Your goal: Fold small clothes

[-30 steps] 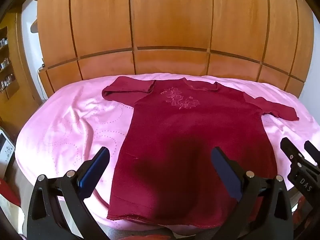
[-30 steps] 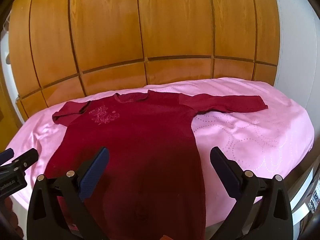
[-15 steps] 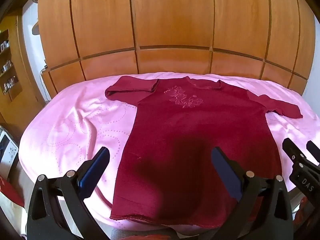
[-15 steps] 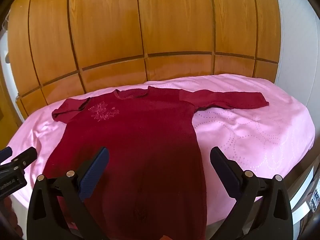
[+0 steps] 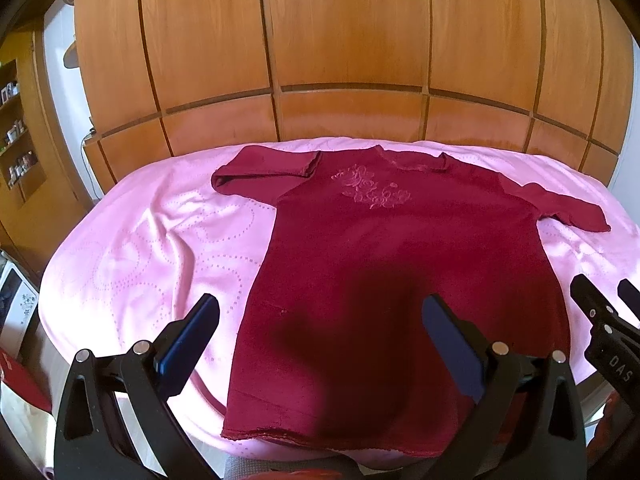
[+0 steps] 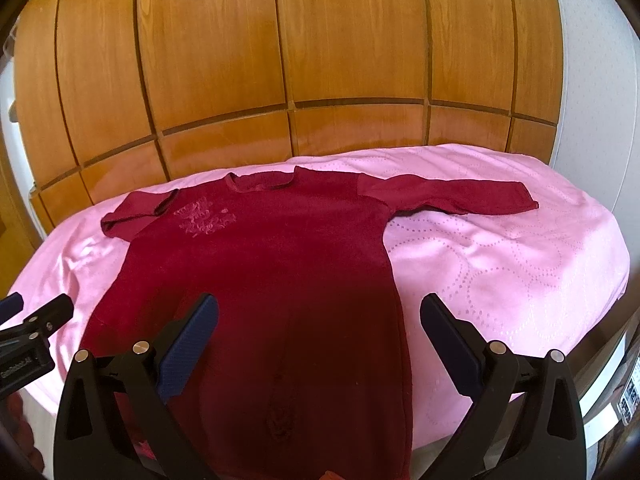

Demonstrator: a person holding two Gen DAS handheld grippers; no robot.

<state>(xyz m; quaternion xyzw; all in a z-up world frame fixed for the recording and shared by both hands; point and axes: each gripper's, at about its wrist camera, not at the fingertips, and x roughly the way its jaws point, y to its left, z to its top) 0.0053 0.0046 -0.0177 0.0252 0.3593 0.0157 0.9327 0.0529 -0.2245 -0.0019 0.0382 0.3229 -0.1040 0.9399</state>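
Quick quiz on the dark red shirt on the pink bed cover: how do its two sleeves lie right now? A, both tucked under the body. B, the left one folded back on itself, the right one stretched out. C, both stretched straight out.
B: the dark red shirt has its left sleeve doubled back, while its right sleeve lies stretched out on the pink bed cover.

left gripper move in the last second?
Yes. The left gripper drifted left and back: the dress and wooden wall panels slid right and the hem sits higher in its view.

both grippers' fingers (image 5: pixel 188 340) (image 6: pixel 444 336) wide apart
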